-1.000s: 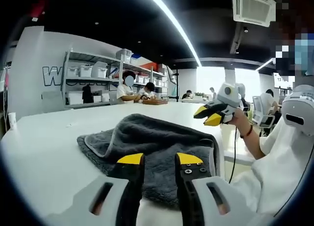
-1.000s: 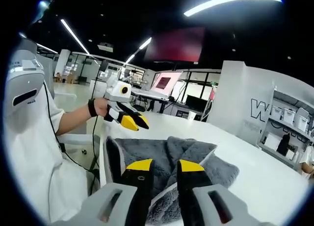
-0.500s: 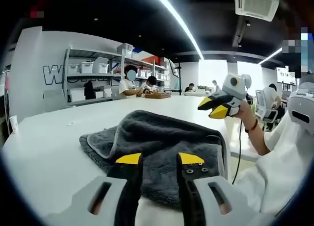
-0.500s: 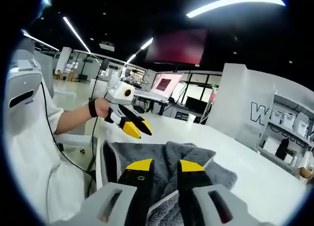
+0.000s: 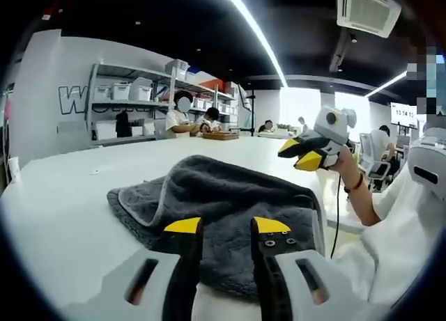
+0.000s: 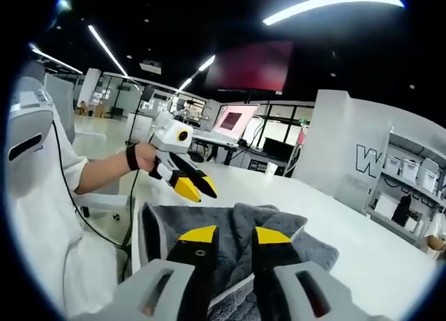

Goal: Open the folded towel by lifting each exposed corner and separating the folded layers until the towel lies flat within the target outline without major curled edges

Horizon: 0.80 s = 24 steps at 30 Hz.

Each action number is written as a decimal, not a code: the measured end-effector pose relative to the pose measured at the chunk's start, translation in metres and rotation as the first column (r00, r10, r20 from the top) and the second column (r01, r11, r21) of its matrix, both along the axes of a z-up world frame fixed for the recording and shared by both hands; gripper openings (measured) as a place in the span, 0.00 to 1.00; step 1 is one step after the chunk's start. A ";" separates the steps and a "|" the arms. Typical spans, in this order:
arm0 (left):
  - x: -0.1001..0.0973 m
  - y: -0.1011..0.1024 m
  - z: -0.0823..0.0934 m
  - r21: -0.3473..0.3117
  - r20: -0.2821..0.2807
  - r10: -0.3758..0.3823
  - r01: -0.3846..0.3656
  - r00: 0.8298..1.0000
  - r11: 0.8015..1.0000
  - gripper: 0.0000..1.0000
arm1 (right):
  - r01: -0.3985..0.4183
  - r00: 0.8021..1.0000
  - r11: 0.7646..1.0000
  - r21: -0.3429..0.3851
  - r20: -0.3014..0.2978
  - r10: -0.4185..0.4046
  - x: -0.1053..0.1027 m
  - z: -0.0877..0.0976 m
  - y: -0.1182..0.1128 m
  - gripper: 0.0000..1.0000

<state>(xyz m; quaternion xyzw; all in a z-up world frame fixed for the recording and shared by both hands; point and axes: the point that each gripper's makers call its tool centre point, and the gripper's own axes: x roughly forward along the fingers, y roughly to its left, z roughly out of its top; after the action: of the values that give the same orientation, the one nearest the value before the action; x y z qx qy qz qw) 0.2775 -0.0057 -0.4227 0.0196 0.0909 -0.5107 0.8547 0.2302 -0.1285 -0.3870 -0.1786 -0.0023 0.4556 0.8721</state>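
Observation:
A grey towel (image 5: 230, 196) lies folded and rumpled on the white table (image 5: 63, 209), with a pale hem along its left edge. My left gripper (image 5: 227, 227) hangs just above the towel's near edge, jaws a little apart with nothing between them. In the same view my right gripper (image 5: 301, 154) is held in a hand above the towel's right side, off the cloth. In the right gripper view the towel (image 6: 272, 227) lies under my right gripper (image 6: 234, 236), which is open and empty. My left gripper (image 6: 194, 188) hovers over the towel's far left corner there.
The table edge (image 5: 334, 227) runs close beside the towel on the person's side, where a white sleeve (image 5: 390, 244) and a cable (image 5: 333, 216) hang. Shelves with bins (image 5: 132, 105) and seated people (image 5: 182, 126) are far behind. Bare tabletop (image 6: 376, 258) spreads beyond the towel.
Both views have shifted slightly with the hands. In the right gripper view my left gripper has come a little lower and nearer the towel's corner. The towel has not moved.

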 end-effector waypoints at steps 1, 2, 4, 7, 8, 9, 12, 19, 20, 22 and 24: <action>0.003 0.000 -0.001 -0.001 -0.009 0.005 -0.005 1.000 1.000 0.26 | -0.001 1.000 1.000 0.002 -0.002 0.001 0.001 -0.001 0.000 0.13; 0.003 0.000 -0.001 0.000 -0.012 0.007 -0.007 1.000 1.000 0.26 | -0.001 1.000 1.000 0.007 -0.007 0.001 0.002 -0.002 -0.001 0.13; 0.004 0.000 -0.001 0.003 -0.009 0.007 -0.007 1.000 1.000 0.26 | -0.001 1.000 1.000 0.009 -0.018 0.001 0.003 -0.004 -0.001 0.13; 0.007 0.000 -0.001 0.001 -0.011 0.013 -0.013 1.000 1.000 0.26 | 0.007 1.000 1.000 0.014 -0.022 -0.007 0.004 -0.004 -0.003 0.13; 0.009 0.000 0.000 -0.003 -0.013 0.013 -0.013 1.000 1.000 0.26 | 0.008 1.000 1.000 0.016 -0.022 -0.008 0.005 -0.004 -0.003 0.13; 0.009 0.000 0.000 -0.002 -0.013 0.011 -0.011 1.000 1.000 0.26 | 0.011 1.000 1.000 0.016 -0.022 -0.011 0.005 -0.003 -0.004 0.13; 0.010 -0.001 0.004 0.002 0.001 0.010 -0.010 1.000 1.000 0.25 | 0.013 1.000 1.000 0.017 -0.016 -0.013 0.006 -0.001 -0.004 0.13; 0.019 -0.002 0.011 -0.016 0.019 0.037 -0.036 0.999 0.999 0.26 | 0.008 1.000 1.000 0.020 -0.017 -0.007 0.008 0.001 -0.001 0.13; 0.020 -0.002 0.011 -0.015 0.025 0.039 -0.038 0.999 0.999 0.26 | 0.010 1.000 1.000 0.028 -0.019 -0.009 0.008 0.001 -0.001 0.13; 0.021 -0.002 0.011 -0.017 0.019 0.035 -0.035 0.999 0.999 0.26 | 0.016 1.000 0.999 0.041 -0.020 -0.015 0.010 0.002 -0.001 0.13; 0.024 -0.001 0.010 -0.019 0.010 0.046 -0.046 0.999 0.999 0.25 | 0.038 0.999 0.999 0.029 -0.014 -0.037 0.013 0.001 -0.004 0.11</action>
<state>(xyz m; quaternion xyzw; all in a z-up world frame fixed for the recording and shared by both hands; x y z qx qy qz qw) 0.3015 -0.0065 -0.4128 0.0123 0.0820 -0.4916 0.8669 0.2436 -0.1327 -0.3857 -0.1626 0.0003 0.4402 0.8830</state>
